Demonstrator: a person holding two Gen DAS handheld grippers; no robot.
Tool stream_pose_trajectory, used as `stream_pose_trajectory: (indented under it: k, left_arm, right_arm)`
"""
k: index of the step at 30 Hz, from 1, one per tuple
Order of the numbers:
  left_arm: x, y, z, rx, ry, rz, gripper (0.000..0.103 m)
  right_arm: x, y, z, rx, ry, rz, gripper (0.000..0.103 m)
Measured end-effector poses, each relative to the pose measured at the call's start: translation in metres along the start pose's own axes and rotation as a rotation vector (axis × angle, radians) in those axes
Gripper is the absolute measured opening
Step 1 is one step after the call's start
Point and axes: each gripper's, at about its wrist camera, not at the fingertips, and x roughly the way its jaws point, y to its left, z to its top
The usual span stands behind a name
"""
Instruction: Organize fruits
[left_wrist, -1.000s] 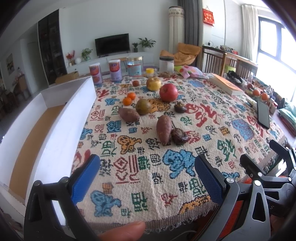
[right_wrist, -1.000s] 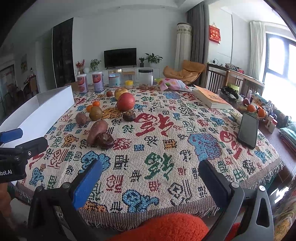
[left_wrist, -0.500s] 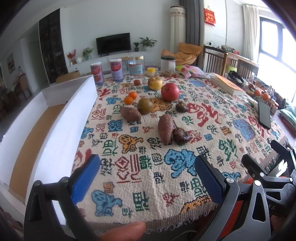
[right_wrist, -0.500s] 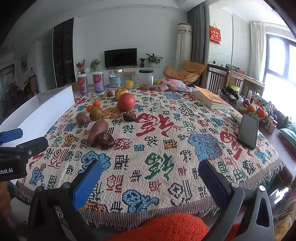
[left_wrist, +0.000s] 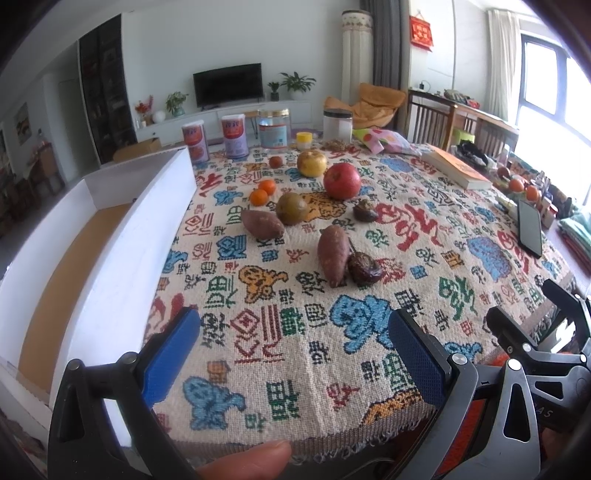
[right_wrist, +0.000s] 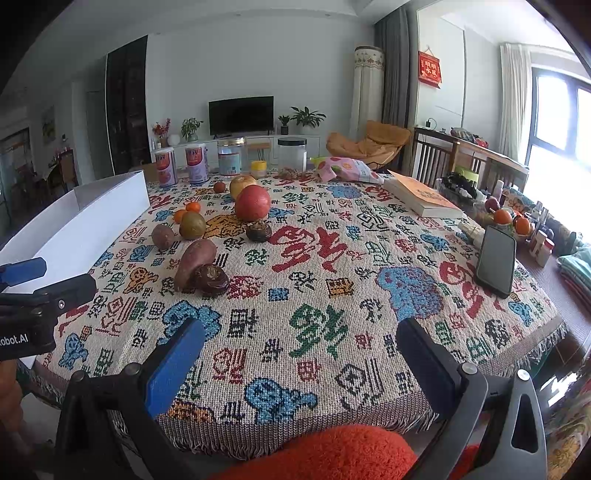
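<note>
Fruits lie on a patterned tablecloth (left_wrist: 295, 332): a red apple (left_wrist: 342, 181), a yellow apple (left_wrist: 311, 163), a green-brown fruit (left_wrist: 292, 208), two small oranges (left_wrist: 262, 192), two sweet potatoes (left_wrist: 333, 254) (left_wrist: 262, 223), and dark wrinkled fruits (left_wrist: 364, 268) (left_wrist: 365, 213). A long white box (left_wrist: 122, 243) with a brown floor stands along the left table edge. My left gripper (left_wrist: 291, 354) is open and empty near the front edge. My right gripper (right_wrist: 299, 354) is open and empty, further right; the red apple (right_wrist: 252, 203) and sweet potato (right_wrist: 195, 262) lie far ahead of it.
Cans and jars (left_wrist: 236, 134) stand at the table's far edge, with a snack bag (left_wrist: 384, 140). A book (right_wrist: 421, 195) and a black phone (right_wrist: 495, 260) lie at the right. A side table with oranges (right_wrist: 509, 219) is beyond the right edge.
Both grippers stay open. The left gripper has drifted slightly, so the fruits sit a little lower in its view; the right view is nearly unchanged.
</note>
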Motion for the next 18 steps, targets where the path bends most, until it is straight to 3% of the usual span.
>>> stream_pose_trajectory:
  k: [18]
  left_arm:
    - [0.0028,0.0004,-0.0009,-0.005,0.008,0.004,0.102]
  right_arm:
    - [0.0,-0.0002,-0.0003,0.0,-0.001,0.0,0.103]
